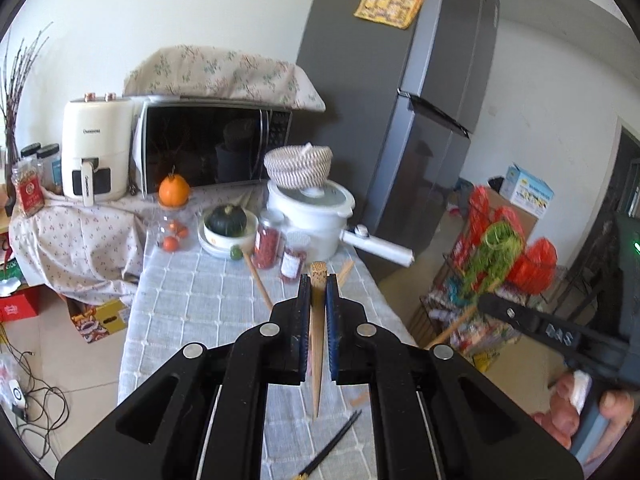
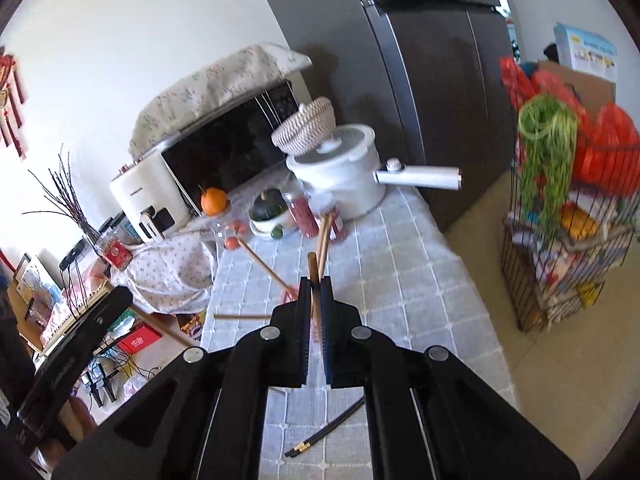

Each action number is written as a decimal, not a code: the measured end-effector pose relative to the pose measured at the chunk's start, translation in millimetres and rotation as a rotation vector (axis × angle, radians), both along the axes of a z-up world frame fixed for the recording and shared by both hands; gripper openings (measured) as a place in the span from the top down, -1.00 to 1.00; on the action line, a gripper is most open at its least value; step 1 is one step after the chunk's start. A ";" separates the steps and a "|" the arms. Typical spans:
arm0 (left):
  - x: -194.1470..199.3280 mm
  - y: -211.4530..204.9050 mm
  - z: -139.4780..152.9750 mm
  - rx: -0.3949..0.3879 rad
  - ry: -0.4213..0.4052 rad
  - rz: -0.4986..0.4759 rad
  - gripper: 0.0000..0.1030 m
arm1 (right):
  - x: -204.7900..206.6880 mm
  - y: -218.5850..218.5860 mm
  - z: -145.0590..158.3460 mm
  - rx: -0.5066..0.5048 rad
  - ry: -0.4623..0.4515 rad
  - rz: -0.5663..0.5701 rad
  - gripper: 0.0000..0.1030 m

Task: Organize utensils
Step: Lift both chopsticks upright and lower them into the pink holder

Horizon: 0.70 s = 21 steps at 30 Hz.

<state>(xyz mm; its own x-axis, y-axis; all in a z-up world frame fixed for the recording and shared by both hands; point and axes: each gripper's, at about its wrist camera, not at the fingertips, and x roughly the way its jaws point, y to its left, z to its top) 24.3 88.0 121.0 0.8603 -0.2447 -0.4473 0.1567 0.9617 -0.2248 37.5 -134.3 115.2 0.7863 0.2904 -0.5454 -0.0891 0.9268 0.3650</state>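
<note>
Matt black plastic forms the left gripper, its joints set with dull silver metal pins, and it clamps a pale, speckled-grain wooden chopstick. The worktop wears a soft grey woven cloth with a white grid. The white pot looks smooth and glossy; the fridge is dark brushed metal.

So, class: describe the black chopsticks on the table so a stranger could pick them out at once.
Start at the table's grey checked cloth and come to its near end, below the grippers. The black chopsticks lie there as a pair, flat on the cloth. Unlike the pale wooden chopsticks further back, they are dark with a gold band at one end.
</note>
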 end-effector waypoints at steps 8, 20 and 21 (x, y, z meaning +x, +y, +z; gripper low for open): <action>51.6 -3.2 17.7 -0.008 -0.033 0.087 0.87 | 15.8 0.8 24.3 -0.027 -0.035 0.010 0.90; 126.9 10.3 -30.1 -0.024 0.049 0.193 0.87 | 55.3 11.7 23.0 -0.035 -0.034 0.031 0.90; 130.3 10.7 -34.2 -0.021 0.052 0.199 0.86 | 58.6 12.7 21.6 -0.033 -0.031 0.034 0.90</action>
